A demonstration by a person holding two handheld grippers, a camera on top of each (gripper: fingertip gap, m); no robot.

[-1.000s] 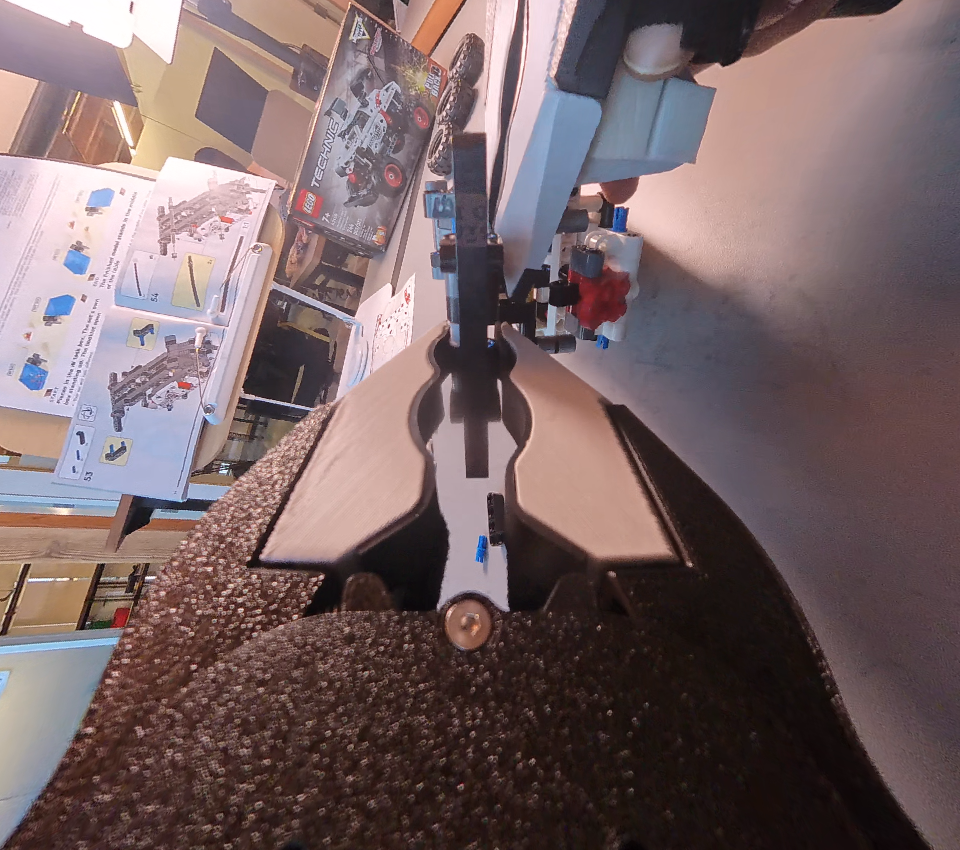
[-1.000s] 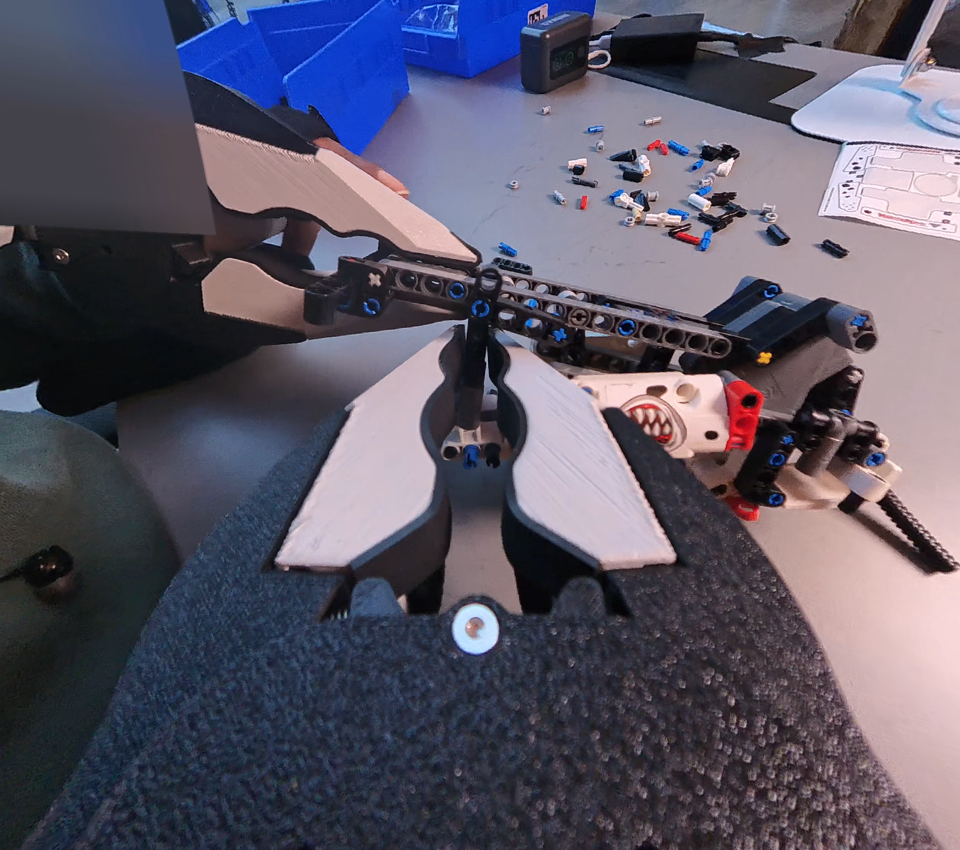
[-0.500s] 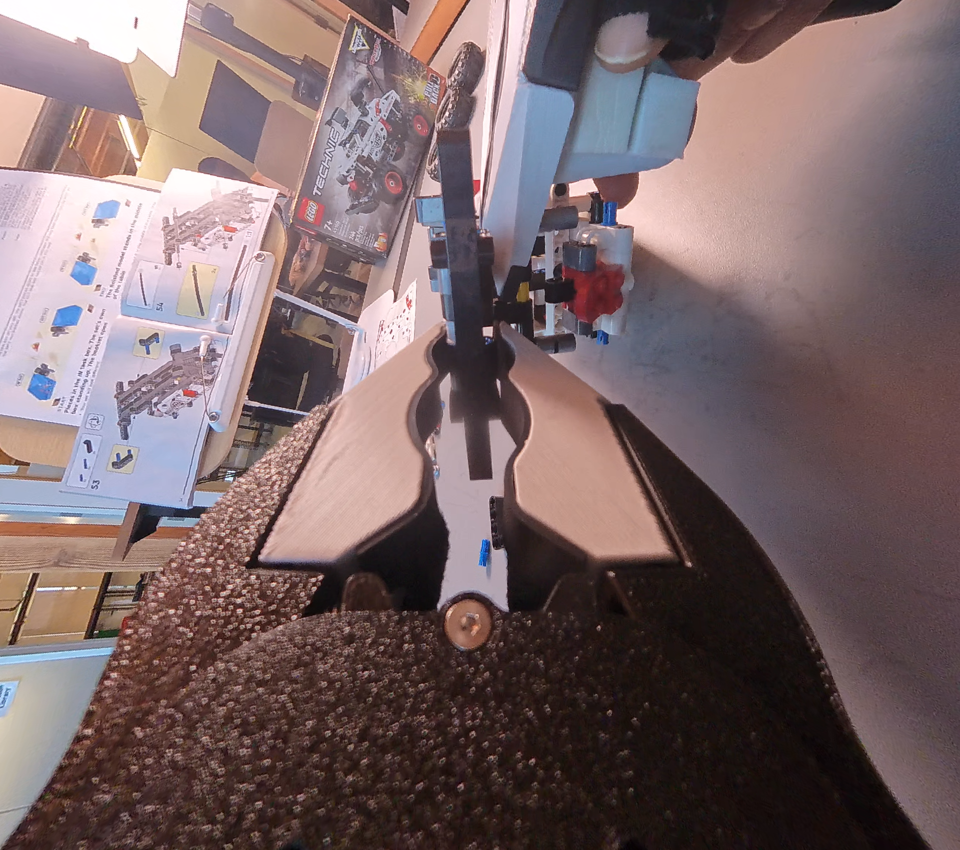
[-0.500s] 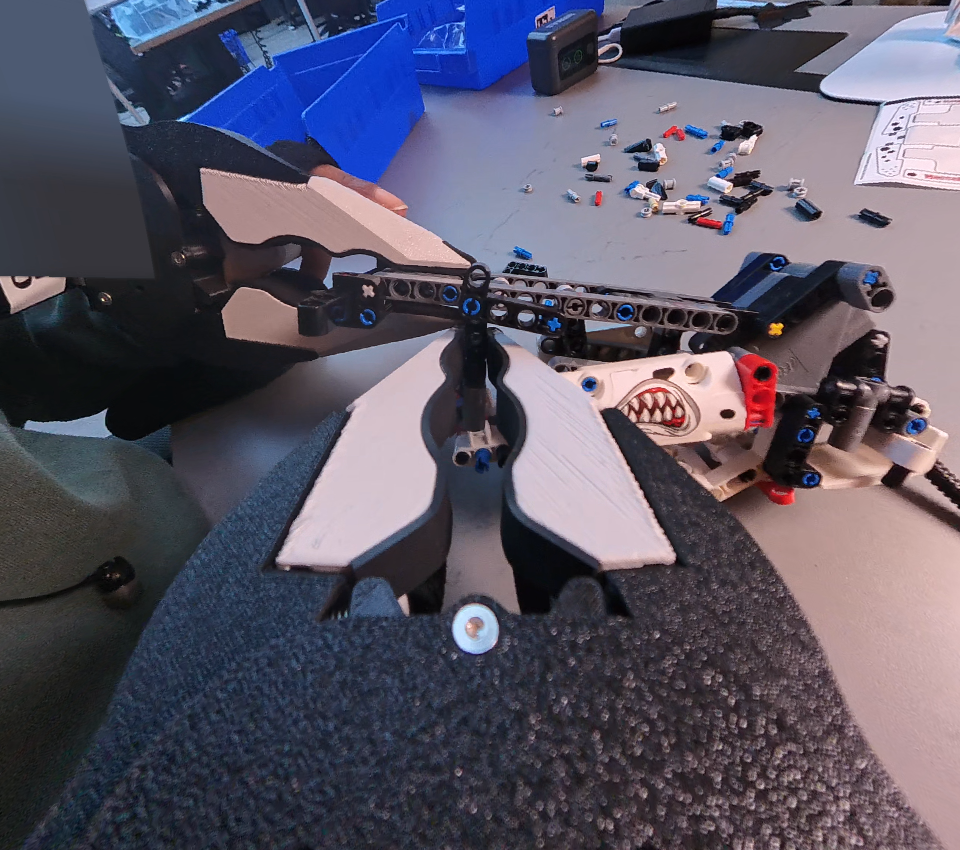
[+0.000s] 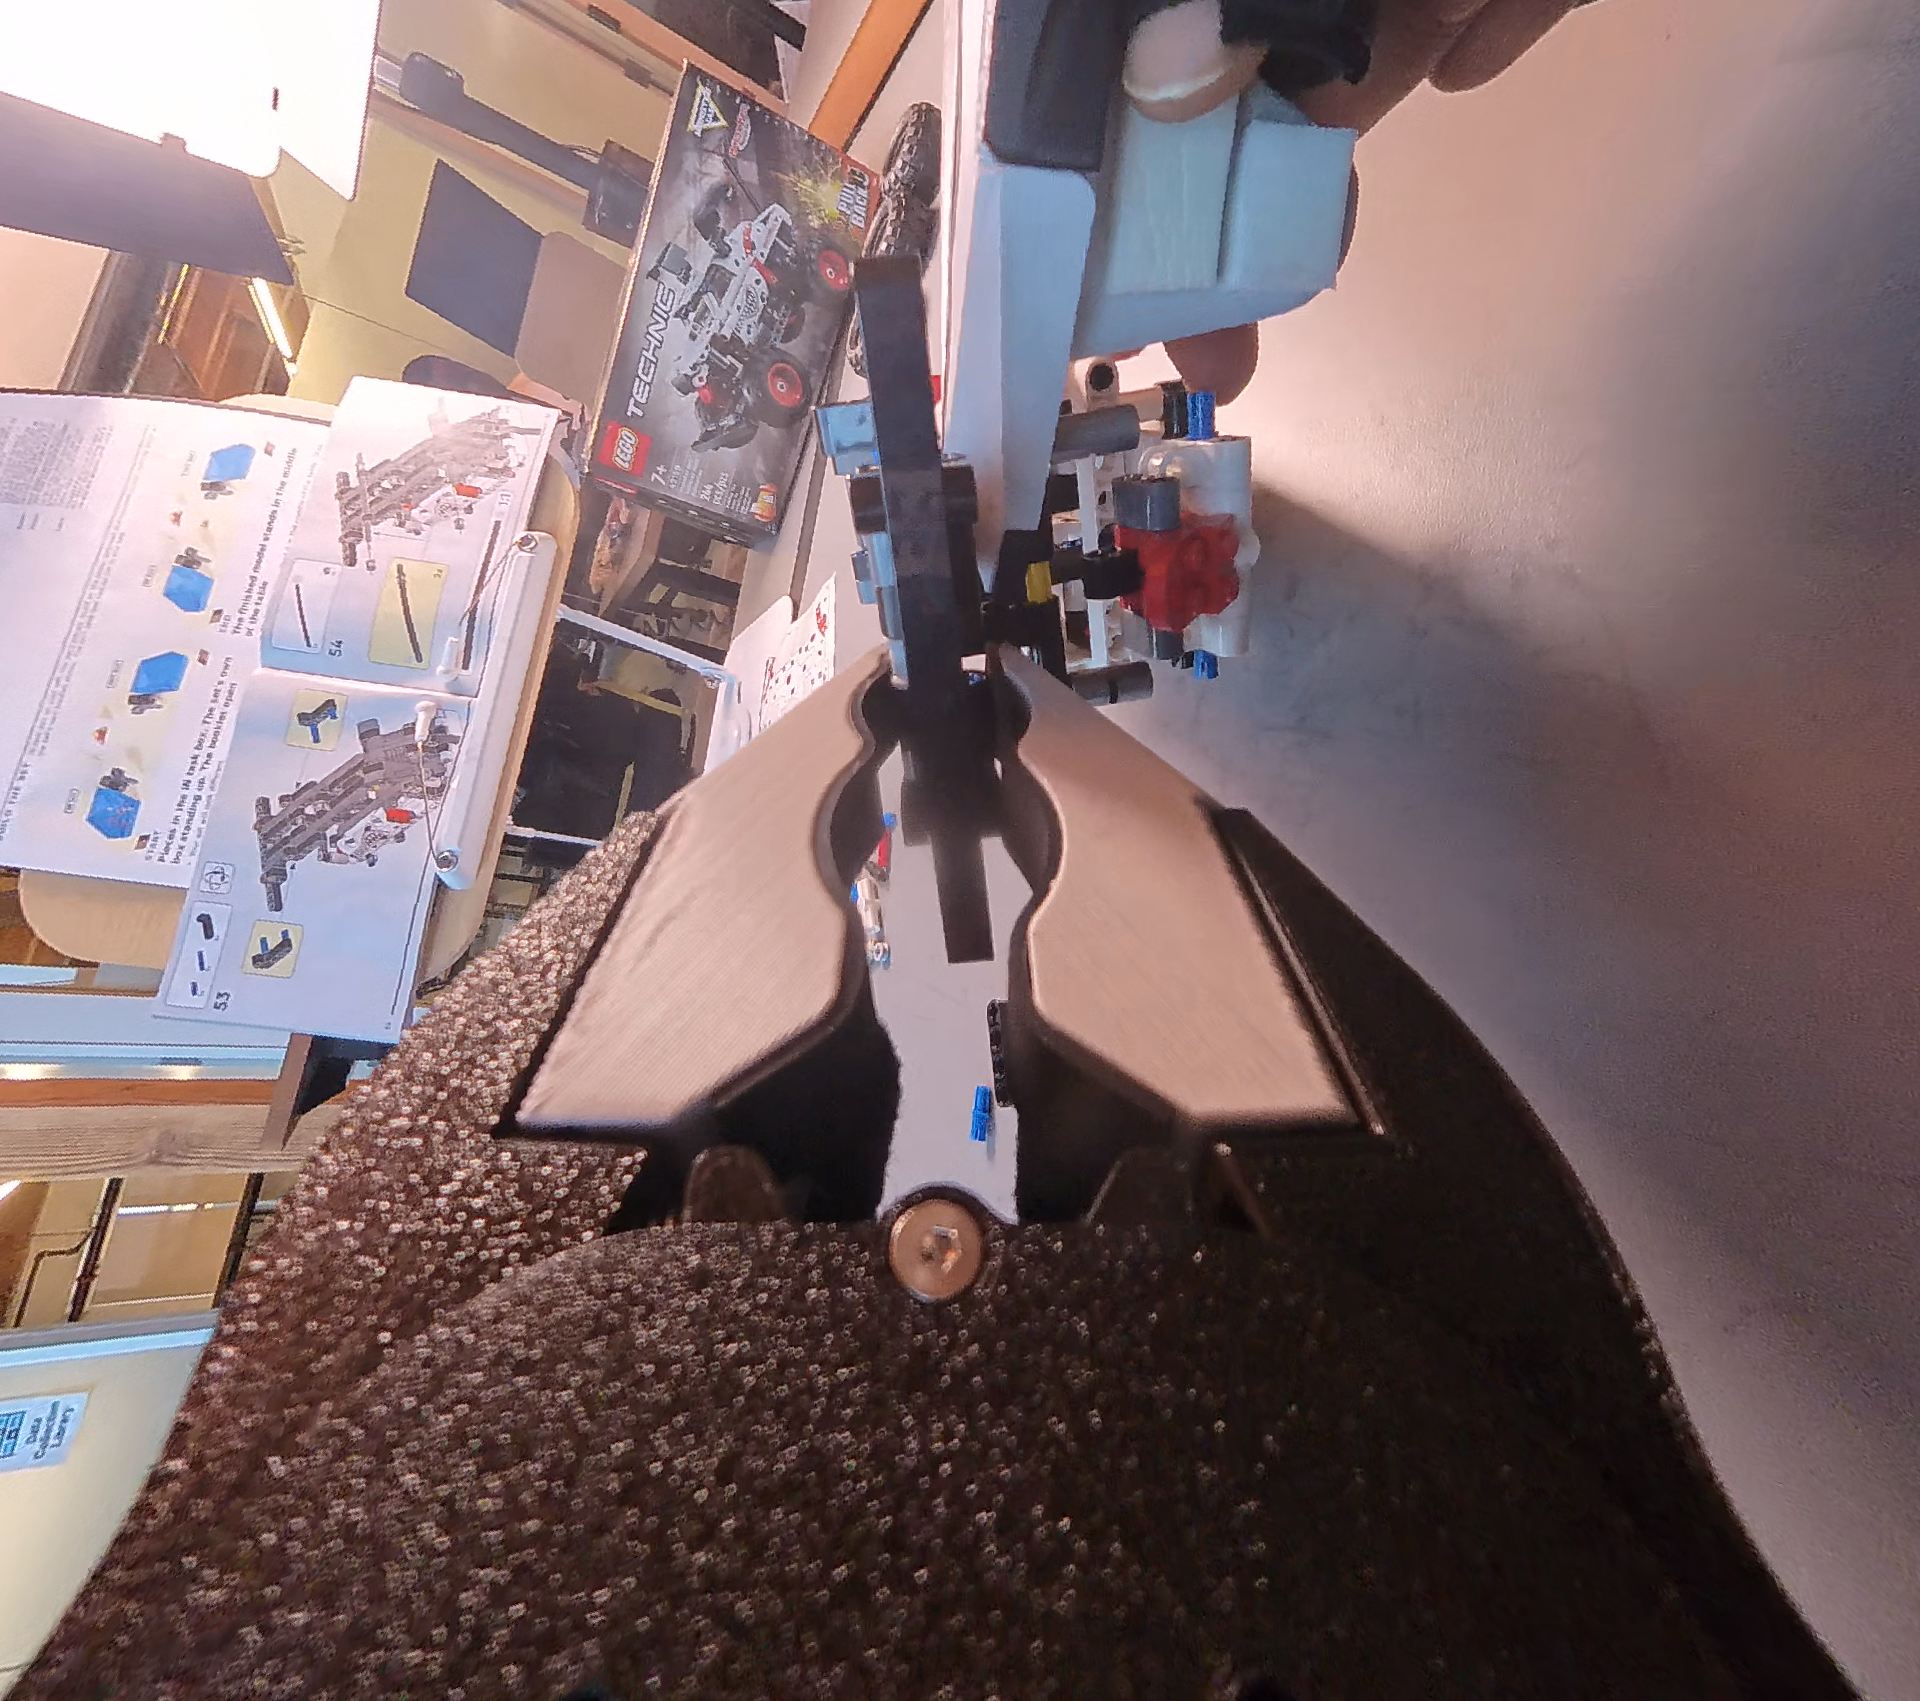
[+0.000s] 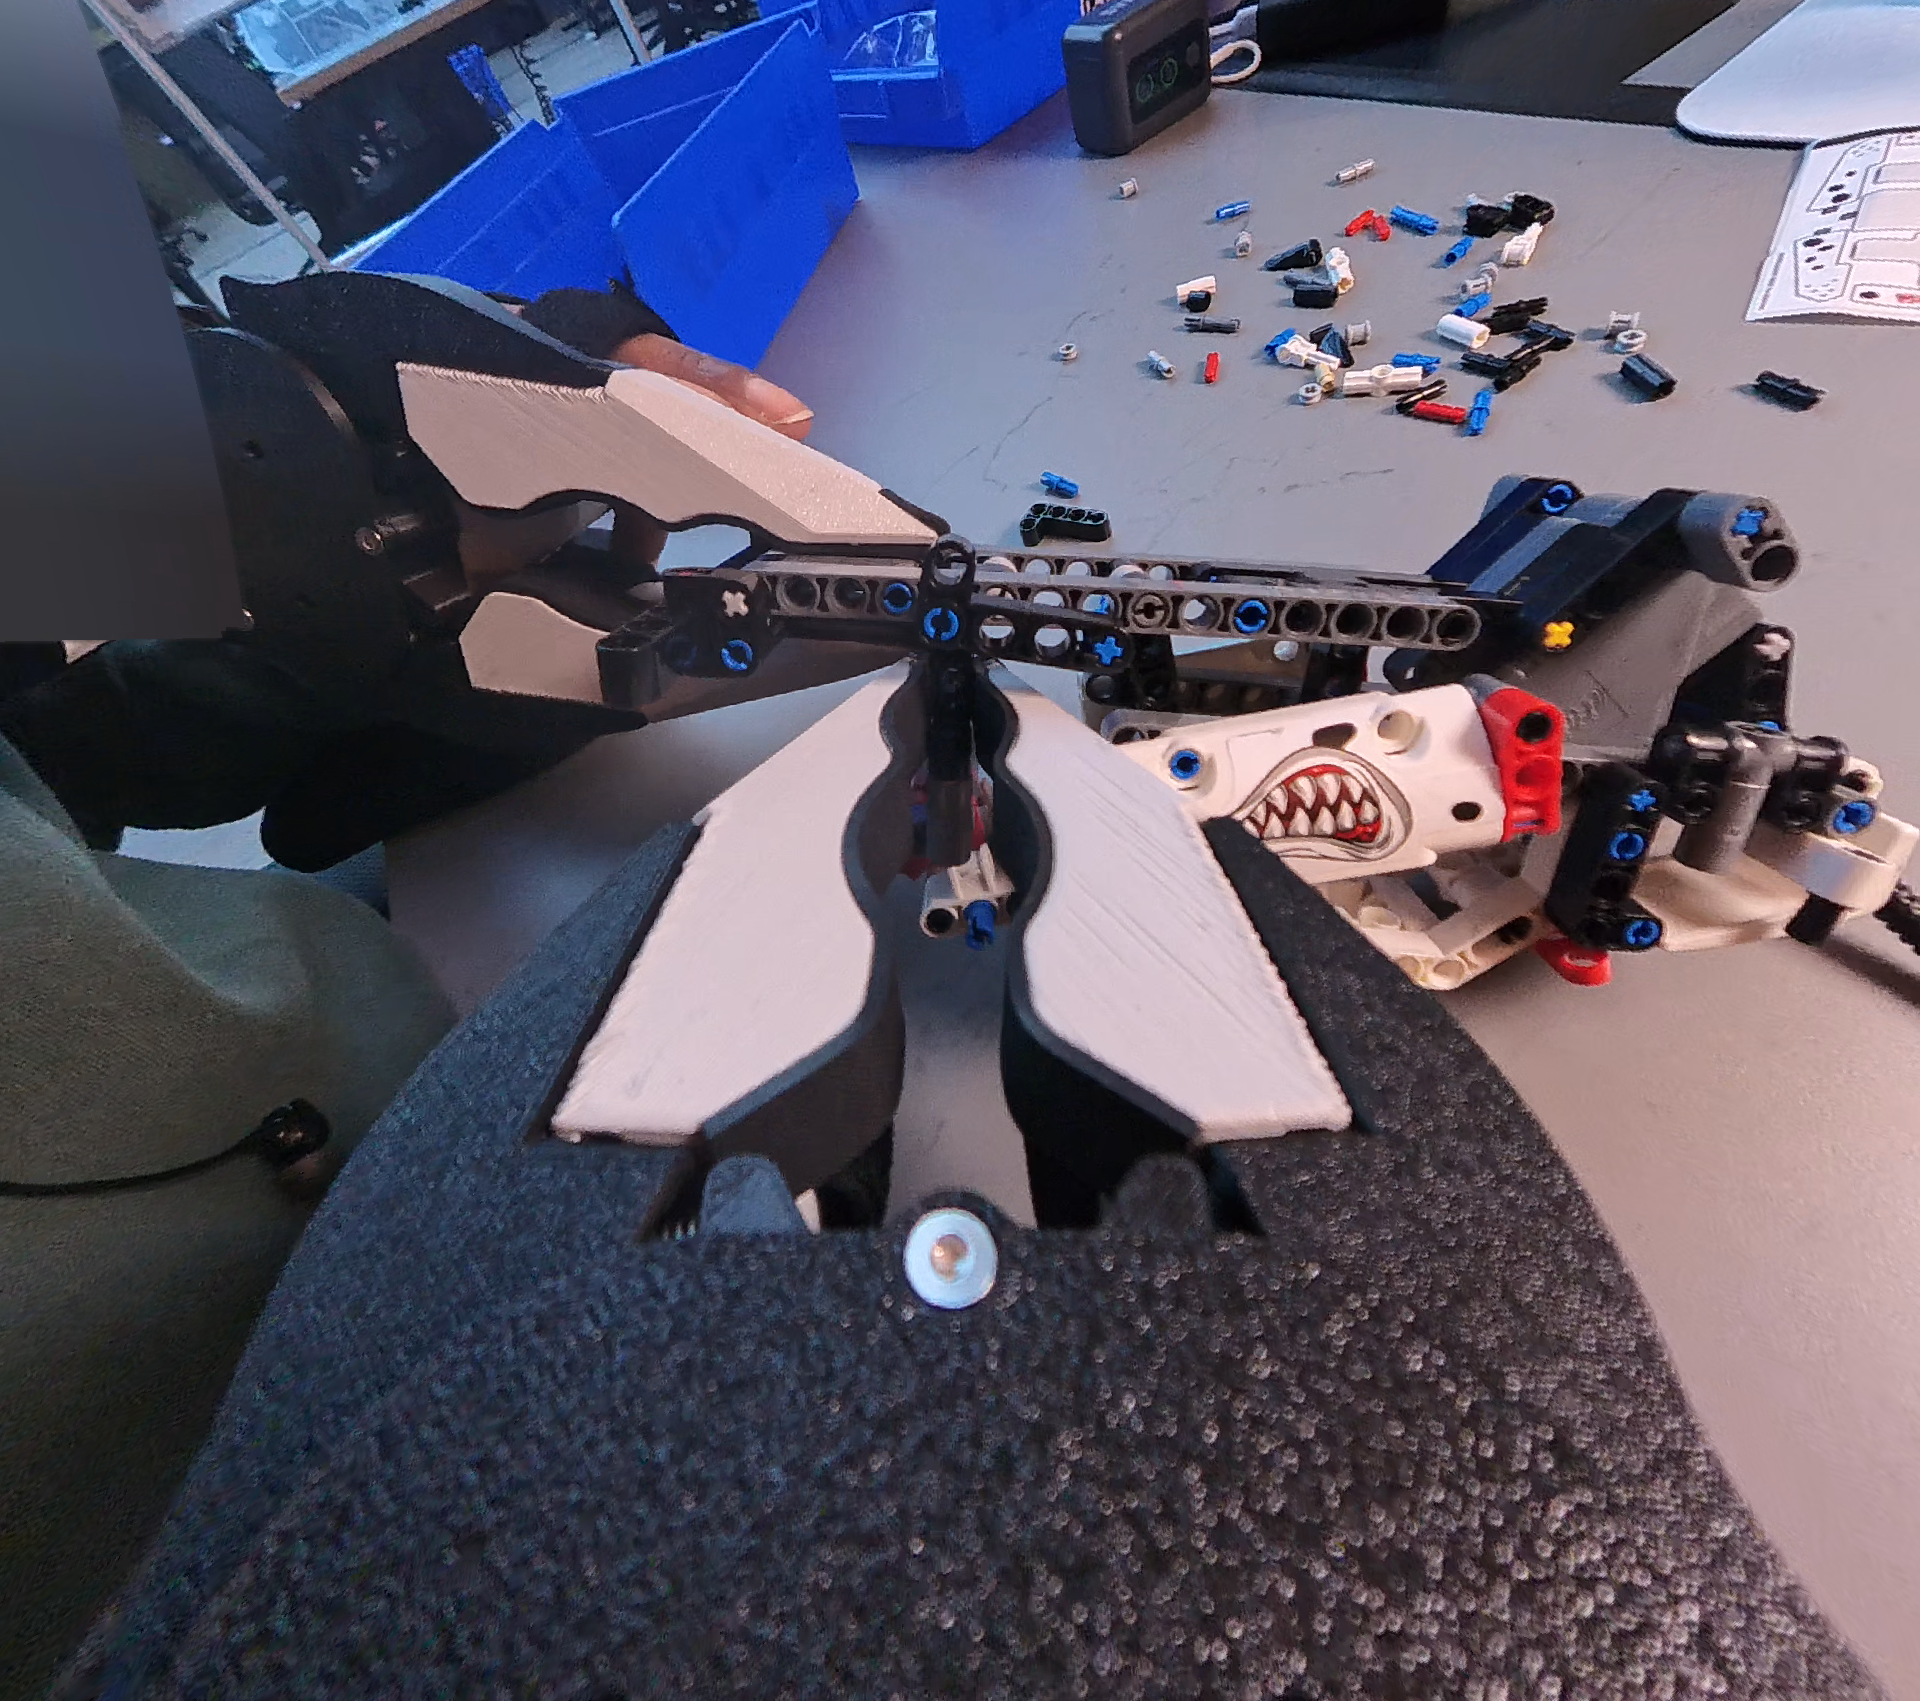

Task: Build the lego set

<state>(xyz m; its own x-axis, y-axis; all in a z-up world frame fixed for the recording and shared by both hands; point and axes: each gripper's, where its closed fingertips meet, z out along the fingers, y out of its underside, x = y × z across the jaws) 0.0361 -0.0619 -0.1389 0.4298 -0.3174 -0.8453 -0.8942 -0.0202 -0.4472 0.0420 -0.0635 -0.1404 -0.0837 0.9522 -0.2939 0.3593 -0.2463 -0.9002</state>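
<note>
Item: partly built lego model [image 6: 1351,778], centre right on table [image 6: 1662,1236]. Left hand-held gripper [image 6: 914,602] clamped its long black beam [image 6: 1195,612]; right hand-held gripper [image 6: 951,695] pinched a small connector piece [image 6: 948,747] beneath. Loose parts [image 6: 1403,321], upper right, remained unfitted: roughly midway, judged.

loose parts [image 6: 1392,321] and blue bins [image 6: 748,197] crowd the table's [image 6: 1714,1236] far side.

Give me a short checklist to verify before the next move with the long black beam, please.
1. Left gripper shut on long black beam: ok.
2. Right gripper shut on small black piece: ok.
3. Small piece meets a beam hole: ok.
4. Pin fully seated: cannot tell.
5. Model resting on table: ok.
6. Loose parts away from the work: ok.
</note>
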